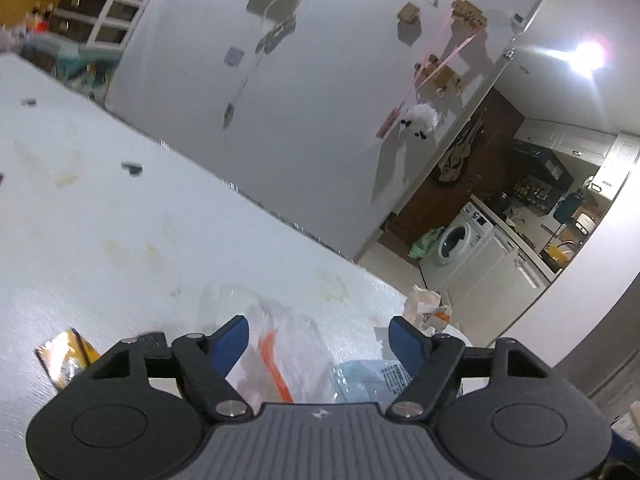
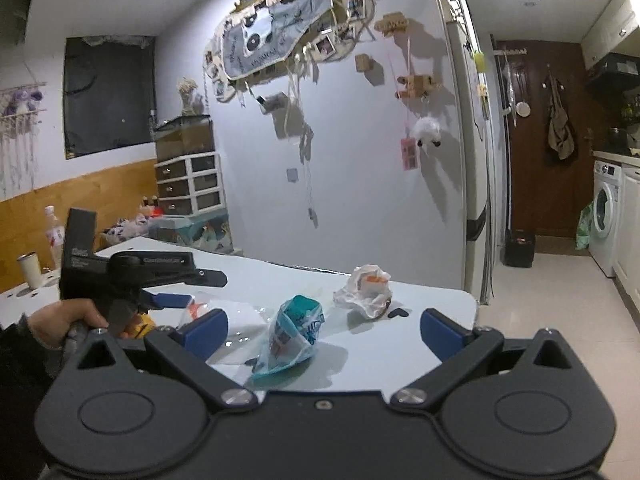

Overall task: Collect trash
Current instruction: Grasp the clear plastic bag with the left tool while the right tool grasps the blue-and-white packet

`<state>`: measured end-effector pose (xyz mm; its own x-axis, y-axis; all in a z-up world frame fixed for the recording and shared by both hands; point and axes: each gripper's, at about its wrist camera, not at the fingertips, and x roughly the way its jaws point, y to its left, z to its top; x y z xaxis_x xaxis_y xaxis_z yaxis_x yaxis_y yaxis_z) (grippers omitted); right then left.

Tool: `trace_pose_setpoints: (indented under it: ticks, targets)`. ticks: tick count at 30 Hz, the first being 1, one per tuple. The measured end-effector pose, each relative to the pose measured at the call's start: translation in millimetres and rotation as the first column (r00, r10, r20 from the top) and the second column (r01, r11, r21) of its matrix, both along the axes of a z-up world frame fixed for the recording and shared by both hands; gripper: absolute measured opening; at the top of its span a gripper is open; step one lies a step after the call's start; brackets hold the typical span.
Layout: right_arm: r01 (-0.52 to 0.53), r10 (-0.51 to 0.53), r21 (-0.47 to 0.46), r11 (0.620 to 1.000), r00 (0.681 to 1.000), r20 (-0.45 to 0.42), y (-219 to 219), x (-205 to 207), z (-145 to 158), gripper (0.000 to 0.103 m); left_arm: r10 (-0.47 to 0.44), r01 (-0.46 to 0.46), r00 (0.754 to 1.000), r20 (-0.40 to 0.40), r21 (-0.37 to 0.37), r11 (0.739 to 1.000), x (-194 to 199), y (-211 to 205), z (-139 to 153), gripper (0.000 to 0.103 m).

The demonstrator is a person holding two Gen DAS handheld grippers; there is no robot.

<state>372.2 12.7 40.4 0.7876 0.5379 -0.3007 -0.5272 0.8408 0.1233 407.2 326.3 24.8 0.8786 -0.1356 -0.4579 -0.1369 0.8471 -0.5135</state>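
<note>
On the white table lie a teal snack bag, a crumpled white wrapper and a clear plastic bag with an orange strip. My right gripper is open above the table, with the teal bag between its fingers. My left gripper is open over the clear plastic bag; the teal bag lies by its right finger. The left gripper also shows in the right wrist view, held by a hand. A yellow wrapper lies to its left. The crumpled wrapper sits at the table edge.
Small dark bits lie on the stained table top. A decorated white wall stands behind the table. The table's right edge drops to a tiled floor leading to a kitchen with a washing machine.
</note>
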Motion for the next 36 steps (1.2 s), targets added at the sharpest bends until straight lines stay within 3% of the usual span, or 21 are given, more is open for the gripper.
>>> trace_pose_setpoints:
  ticks: [6, 8, 14, 19, 22, 24, 26, 32, 36]
  targets:
    - [0.033, -0.031, 0.026, 0.999, 0.994, -0.103, 26.6, 40.2, -9.4, 0.102, -0.048, 0.046, 0.998, -0.044, -0.060, 0.997, 9.2, 3.3, -6.0, 0.075]
    - [0.037, -0.032, 0.028, 0.999, 0.990, -0.139, 34.5, 53.1, -13.3, 0.096, -0.053, 0.050, 0.998, -0.043, -0.072, 0.996, 9.7, 4.3, -6.9, 0.075]
    - [0.058, -0.040, 0.061, 0.996, 0.964, -0.264, 56.1, 85.2, -32.6, 0.094, -0.060, 0.056, 0.997, -0.054, -0.070, 0.996, 13.9, 3.8, -7.9, 0.075]
    - [0.068, -0.058, 0.025, 0.997, 0.949, -0.309, 74.4, 96.5, -45.2, 0.090, -0.083, 0.079, 0.995, -0.062, -0.066, 0.995, 16.7, 1.2, -8.1, 0.062]
    - [0.079, -0.062, 0.038, 0.996, 0.942, -0.330, 81.9, 100.3, -51.0, 0.077, -0.090, 0.086, 0.993, -0.073, -0.053, 0.995, 17.1, -1.6, -7.7, 0.052]
    - [0.079, -0.061, 0.036, 0.996, 0.934, -0.351, 85.9, 102.6, -54.6, 0.059, -0.097, 0.095, 0.992, -0.076, -0.041, 0.995, 17.4, -4.1, -7.2, 0.045]
    - [0.084, -0.074, 0.014, 0.996, 0.934, -0.350, 89.5, 101.6, -56.2, 0.050, -0.103, 0.102, 0.991, -0.080, -0.023, 0.995, 17.2, -7.6, -7.0, 0.040]
    - [0.059, -0.068, -0.040, 0.997, 0.948, -0.309, 94.7, 92.5, -52.9, 0.043, -0.096, 0.097, 0.992, -0.084, 0.015, 0.995, 17.5, -12.6, -5.4, 0.035]
    - [0.048, -0.064, -0.059, 0.997, 0.953, -0.297, 94.7, 89.1, -51.4, 0.042, -0.082, 0.083, 0.993, -0.081, 0.014, 0.996, 16.4, -10.9, -5.7, 0.020]
